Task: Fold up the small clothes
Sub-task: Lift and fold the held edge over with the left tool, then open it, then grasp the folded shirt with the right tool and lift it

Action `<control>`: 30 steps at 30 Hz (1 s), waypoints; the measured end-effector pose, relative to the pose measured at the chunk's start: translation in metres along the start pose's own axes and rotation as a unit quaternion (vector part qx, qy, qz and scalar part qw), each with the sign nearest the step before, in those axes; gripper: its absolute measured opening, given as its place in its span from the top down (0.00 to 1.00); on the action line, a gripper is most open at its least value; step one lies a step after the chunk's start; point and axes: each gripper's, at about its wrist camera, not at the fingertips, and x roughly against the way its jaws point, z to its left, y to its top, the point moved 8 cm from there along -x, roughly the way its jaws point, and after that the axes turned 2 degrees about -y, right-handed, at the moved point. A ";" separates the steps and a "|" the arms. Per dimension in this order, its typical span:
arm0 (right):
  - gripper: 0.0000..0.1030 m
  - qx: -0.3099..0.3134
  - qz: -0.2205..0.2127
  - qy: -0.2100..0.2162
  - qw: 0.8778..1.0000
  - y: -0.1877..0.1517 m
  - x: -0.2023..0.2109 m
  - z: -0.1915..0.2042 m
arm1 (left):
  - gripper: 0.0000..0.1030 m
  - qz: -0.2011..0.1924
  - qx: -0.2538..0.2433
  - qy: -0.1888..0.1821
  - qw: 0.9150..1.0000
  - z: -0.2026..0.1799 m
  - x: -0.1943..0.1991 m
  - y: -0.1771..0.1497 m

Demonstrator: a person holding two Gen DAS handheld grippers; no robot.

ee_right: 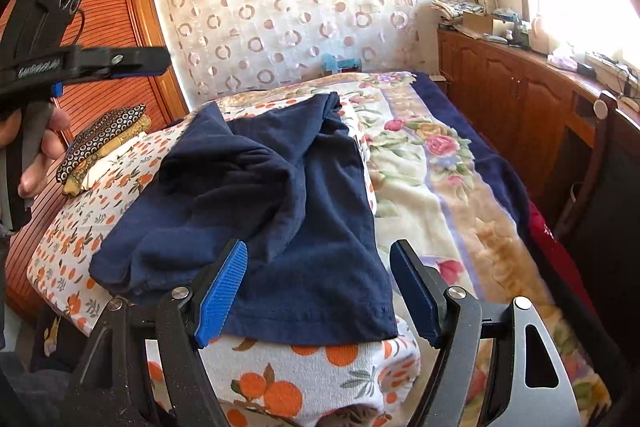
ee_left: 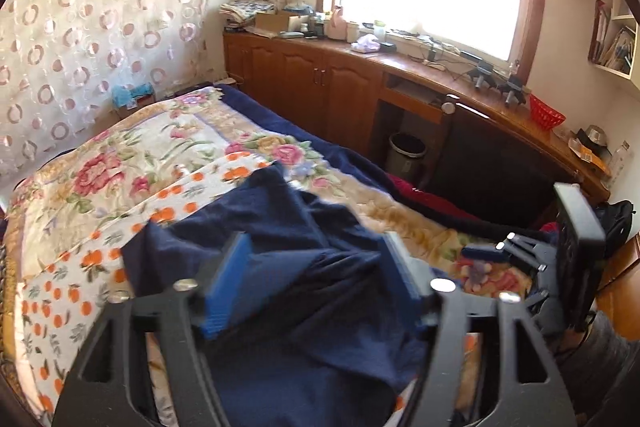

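Note:
A crumpled navy blue garment (ee_right: 280, 195) lies on an orange-print cloth (ee_right: 304, 379) on the bed; it also shows in the left wrist view (ee_left: 304, 267). My left gripper (ee_left: 316, 259) is open, its blue pads spread wide just above the garment, nothing between them. It shows from the side in the right wrist view (ee_right: 160, 61), held up at the left. My right gripper (ee_right: 320, 279) is open over the garment's near hem, empty. It appears at the right edge of the left wrist view (ee_left: 480, 253).
A floral blanket (ee_right: 424, 195) covers the bed. Folded patterned fabrics (ee_right: 100, 143) lie at the left by a wooden wardrobe (ee_right: 104, 27). A wooden cabinet run (ee_left: 340, 83) with clutter stands under the window. A bin (ee_left: 406, 151) sits beside the bed.

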 end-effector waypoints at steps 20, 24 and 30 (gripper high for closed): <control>0.27 0.189 0.050 0.053 0.979 0.075 -0.125 0.145 | 0.26 0.014 0.071 0.094 0.993 0.165 0.014 -0.103; 0.38 0.241 0.086 0.047 0.966 0.077 -0.155 0.167 | 0.26 0.018 0.069 0.089 0.993 0.178 0.010 -0.115; 0.93 0.296 0.126 0.028 0.946 0.074 -0.180 0.165 | 0.26 0.020 0.054 0.070 0.996 0.176 0.007 -0.117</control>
